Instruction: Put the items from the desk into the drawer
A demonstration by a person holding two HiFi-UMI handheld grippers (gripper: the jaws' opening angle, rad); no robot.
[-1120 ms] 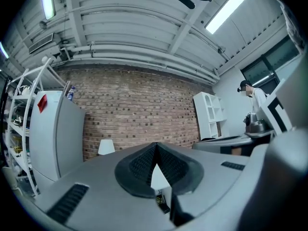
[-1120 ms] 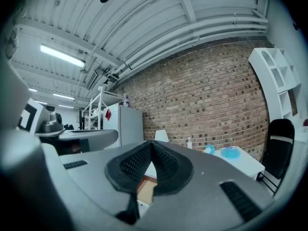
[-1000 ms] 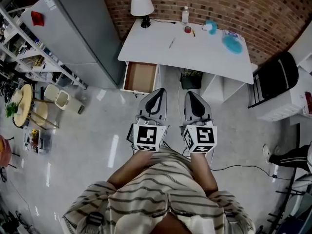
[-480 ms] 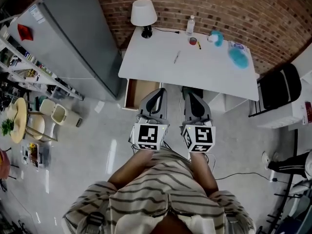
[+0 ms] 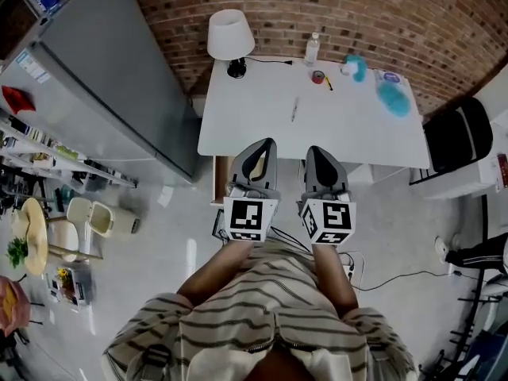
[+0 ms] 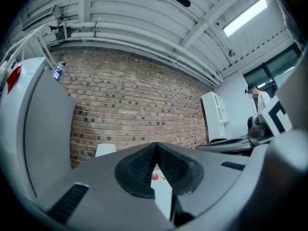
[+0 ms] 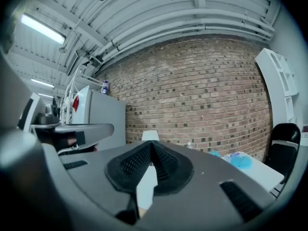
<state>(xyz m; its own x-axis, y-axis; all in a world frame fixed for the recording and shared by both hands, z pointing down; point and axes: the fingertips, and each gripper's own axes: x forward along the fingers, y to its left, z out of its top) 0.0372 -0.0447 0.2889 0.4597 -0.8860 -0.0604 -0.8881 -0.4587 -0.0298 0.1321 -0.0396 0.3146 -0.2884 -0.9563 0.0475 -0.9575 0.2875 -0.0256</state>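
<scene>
Evidently the job has barely begun. Everything to be stowed still lies on the white bench [image 5: 262, 133]: a pen [image 5: 294, 108] near the middle, and a red tape roll [image 5: 318, 76], a small bottle [image 5: 313, 48], a teal object [image 5: 355, 65] and a blue fluffy item [image 5: 394, 98] strung along the far edge by the brick wall. A lamp [image 5: 230, 34] stands at the far left corner.

The drawer [image 5: 219, 179] hangs pulled out under the bench's near left corner. Only a sliver of its wooden inside shows, and I see nothing in that part.

The left tool [image 5: 263, 145] and the right tool [image 5: 316, 151] are held side by side, level, their tips over the near edge of the bench. Both are clenched with nothing between the pads, and neither touches any item. So every pick-up and drop-off remains; the pen looks the closest first target.
</scene>
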